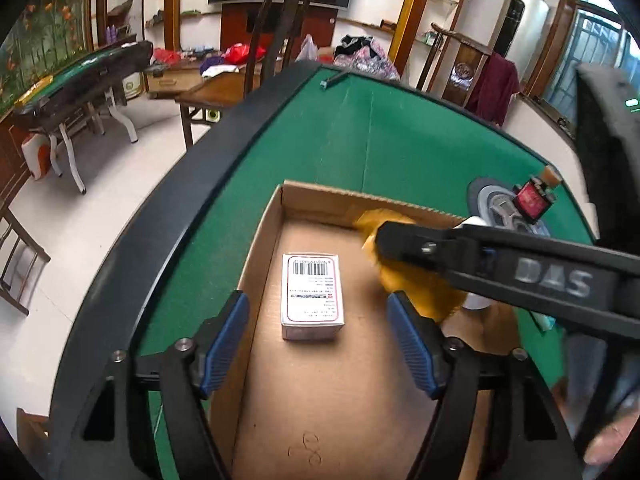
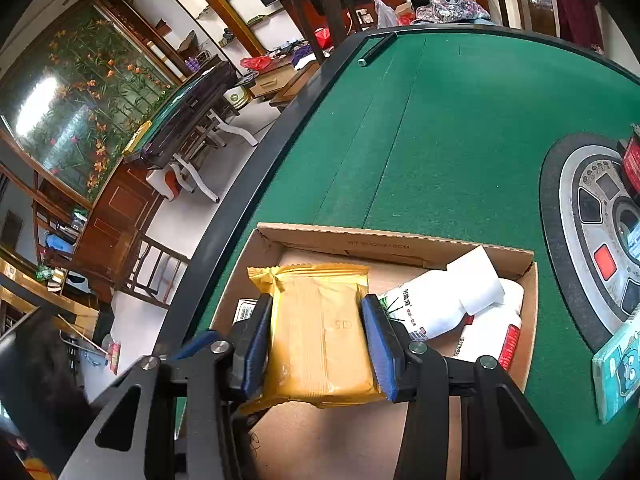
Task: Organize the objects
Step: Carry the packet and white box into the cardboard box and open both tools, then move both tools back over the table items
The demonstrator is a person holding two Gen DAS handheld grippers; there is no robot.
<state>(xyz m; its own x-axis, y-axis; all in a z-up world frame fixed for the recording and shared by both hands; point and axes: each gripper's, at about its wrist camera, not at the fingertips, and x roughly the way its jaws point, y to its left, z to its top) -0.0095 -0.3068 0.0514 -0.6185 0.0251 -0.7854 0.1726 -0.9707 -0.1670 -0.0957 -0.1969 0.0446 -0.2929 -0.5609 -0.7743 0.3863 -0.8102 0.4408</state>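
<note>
An open cardboard box (image 1: 320, 196) lies on the green table; it also shows in the right wrist view (image 2: 400, 240). A small white carton with a barcode (image 1: 312, 296) lies inside it. My left gripper (image 1: 318, 332) is open and empty, hovering over the box just before the carton. My right gripper (image 2: 316, 320) is shut on a yellow foil packet (image 2: 320, 340) and holds it over the box; the packet also shows in the left wrist view (image 1: 416, 288) under the right gripper's arm. White bottles (image 2: 452, 308) lie in the box's right corner.
A round grey control panel (image 2: 592, 232) sits in the table's middle, with a red-labelled bottle (image 1: 534, 198) on it. A teal packet (image 2: 618, 368) lies to the right of the box. The table's black rim (image 1: 168, 240) runs close along the box's left side.
</note>
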